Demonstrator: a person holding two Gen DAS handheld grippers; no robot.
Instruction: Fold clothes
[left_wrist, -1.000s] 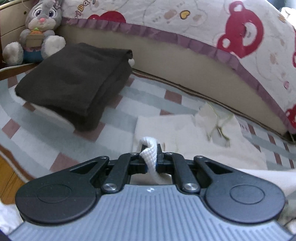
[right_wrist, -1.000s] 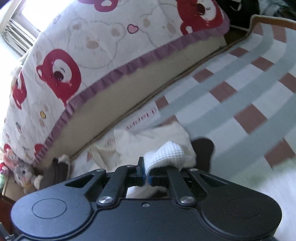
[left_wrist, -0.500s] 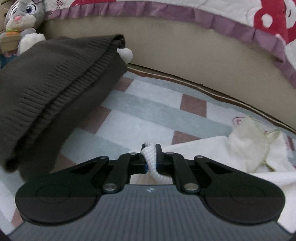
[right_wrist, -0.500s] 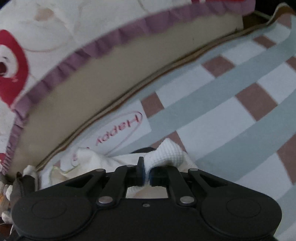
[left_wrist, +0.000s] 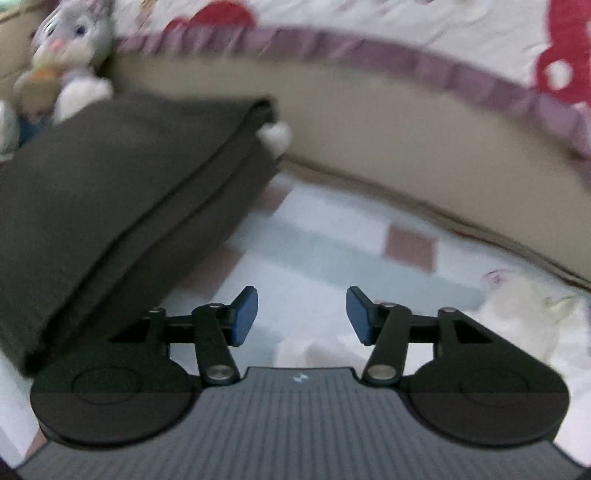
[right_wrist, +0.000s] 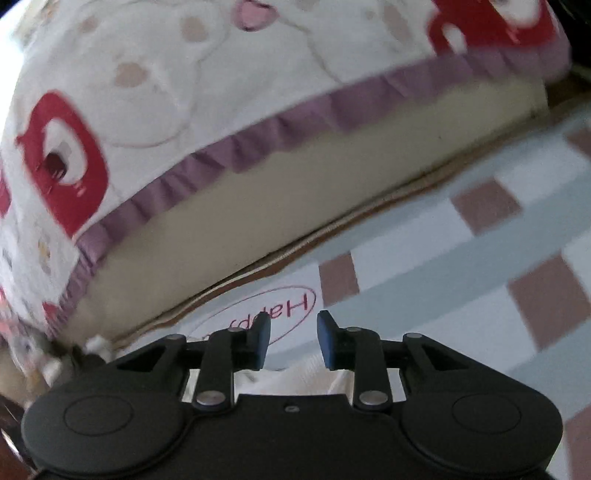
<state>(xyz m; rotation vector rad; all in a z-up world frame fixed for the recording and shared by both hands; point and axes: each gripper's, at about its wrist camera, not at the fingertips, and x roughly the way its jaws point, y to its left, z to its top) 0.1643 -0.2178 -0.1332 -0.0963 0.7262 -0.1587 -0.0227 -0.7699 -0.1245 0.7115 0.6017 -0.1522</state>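
The white garment (left_wrist: 517, 317) lies on the checked mat (left_wrist: 325, 251), low and to the right in the left wrist view; a corner of it shows under my left gripper (left_wrist: 302, 315), which is open with nothing between its blue pads. In the right wrist view the same white cloth (right_wrist: 295, 376) lies just below and behind my right gripper (right_wrist: 293, 339), also open and holding nothing. A folded dark brown garment (left_wrist: 110, 221) rests on the mat to the left of the left gripper.
A bed with a bear-print quilt (right_wrist: 147, 92) and purple frill runs along the far side, its beige side (left_wrist: 388, 147) close ahead. A grey plush rabbit (left_wrist: 70, 55) sits behind the brown pile. A "Happy" print (right_wrist: 266, 314) marks the mat.
Both grippers were shut on corners of the white garment; both have now opened and let it drop onto the mat. The views are blurred by motion.
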